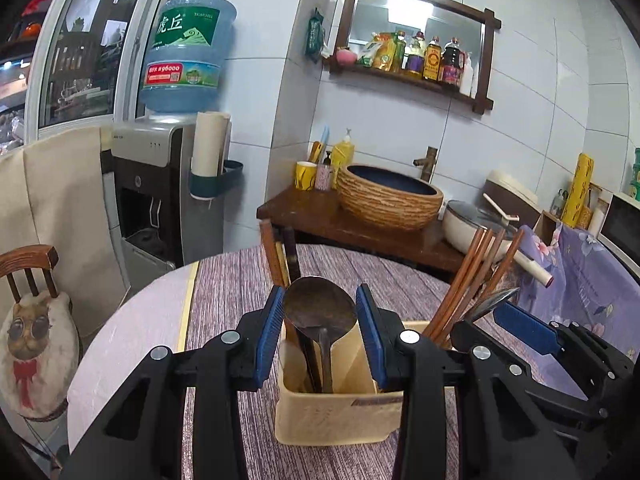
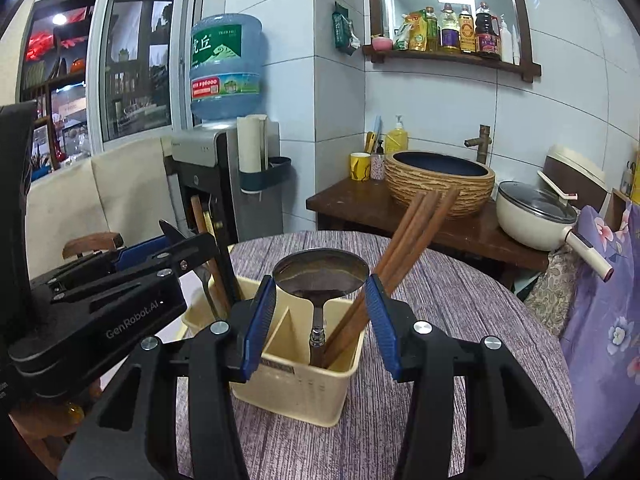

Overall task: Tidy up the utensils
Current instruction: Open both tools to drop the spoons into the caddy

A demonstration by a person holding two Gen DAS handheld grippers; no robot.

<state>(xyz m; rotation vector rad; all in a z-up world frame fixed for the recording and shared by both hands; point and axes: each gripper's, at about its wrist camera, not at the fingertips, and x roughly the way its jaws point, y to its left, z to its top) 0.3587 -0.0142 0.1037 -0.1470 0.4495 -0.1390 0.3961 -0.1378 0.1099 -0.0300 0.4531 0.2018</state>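
Note:
A cream plastic utensil holder (image 1: pixel 336 412) with compartments stands on the round table; it also shows in the right wrist view (image 2: pixel 296 384). A metal spoon (image 1: pixel 320 312) stands bowl-up in its left part, framed by my open left gripper (image 1: pixel 320 320). Another metal spoon (image 2: pixel 320 272) stands in the right part with several brown chopsticks (image 2: pixel 416 232), framed by my open right gripper (image 2: pixel 320 304). The chopsticks (image 1: pixel 472 272) also show in the left view. Neither gripper holds anything.
The table wears a purple striped cloth (image 2: pixel 460 312). Behind it a dark wood counter (image 1: pixel 328 216) carries a woven basin (image 1: pixel 388 196) and a cream lidded pot (image 2: pixel 536 216). A water dispenser (image 1: pixel 168 184) stands at the left, a wooden chair (image 1: pixel 32 272) beside the table.

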